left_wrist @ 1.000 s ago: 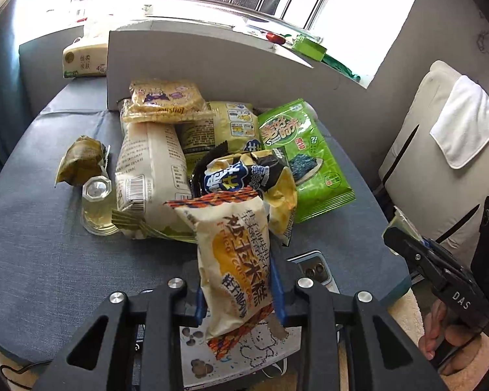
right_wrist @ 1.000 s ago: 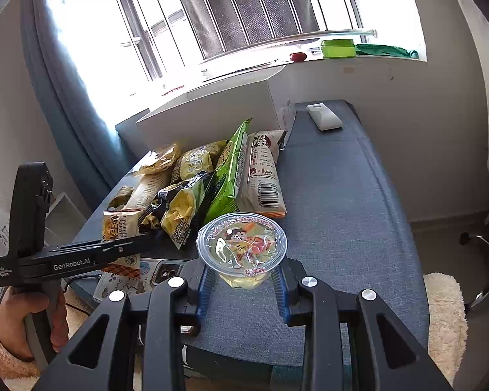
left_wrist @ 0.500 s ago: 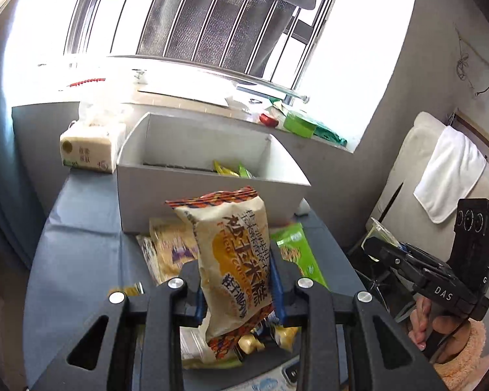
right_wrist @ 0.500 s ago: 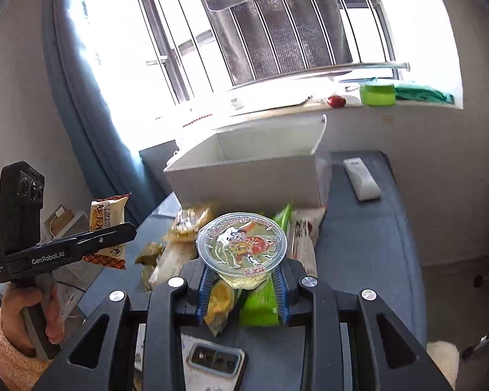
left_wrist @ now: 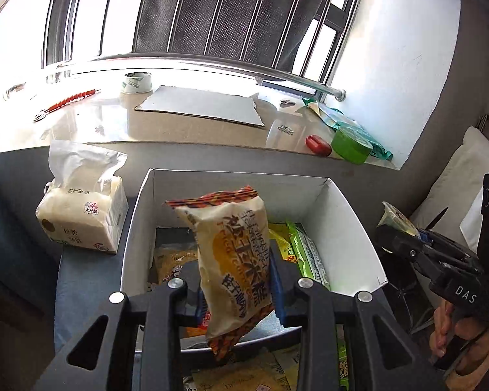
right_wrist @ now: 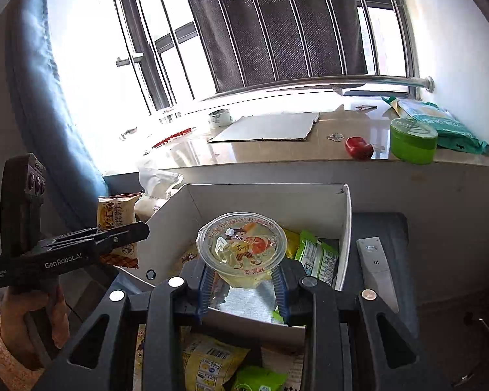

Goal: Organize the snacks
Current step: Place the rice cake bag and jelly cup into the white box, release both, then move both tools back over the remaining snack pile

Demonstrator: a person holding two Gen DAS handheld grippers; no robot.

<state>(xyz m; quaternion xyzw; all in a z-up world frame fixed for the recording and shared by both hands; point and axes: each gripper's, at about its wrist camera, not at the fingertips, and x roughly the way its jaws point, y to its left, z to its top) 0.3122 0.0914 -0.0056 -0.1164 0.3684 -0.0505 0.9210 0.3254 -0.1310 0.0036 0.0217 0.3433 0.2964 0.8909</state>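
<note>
My left gripper [left_wrist: 236, 288] is shut on a cream and orange corn cake packet [left_wrist: 233, 257], held upright over the open white box [left_wrist: 335, 215]. Several snack packets lie inside the box, among them a green one [left_wrist: 304, 254]. My right gripper [right_wrist: 241, 285] is shut on a clear jelly cup [right_wrist: 243, 249] with a printed lid, also above the white box [right_wrist: 342, 228]. In the right wrist view the left gripper [right_wrist: 127, 233] shows at the left with the corn cake packet [right_wrist: 115, 216]. The jelly cup [left_wrist: 396, 220] shows at the right edge of the left wrist view.
A tissue pack [left_wrist: 81, 221] stands left of the box. A white remote [right_wrist: 376, 270] lies on the blue-grey table to its right. The sill behind holds cardboard [left_wrist: 202, 106], a tape roll [left_wrist: 137, 82], a red object [right_wrist: 358, 147] and a green tin [right_wrist: 413, 141]. More snack packets [right_wrist: 212, 363] lie before the box.
Both grippers have risen and moved forward from the snack pile to above the white box, each carrying its item. The inside of the box has come into view.
</note>
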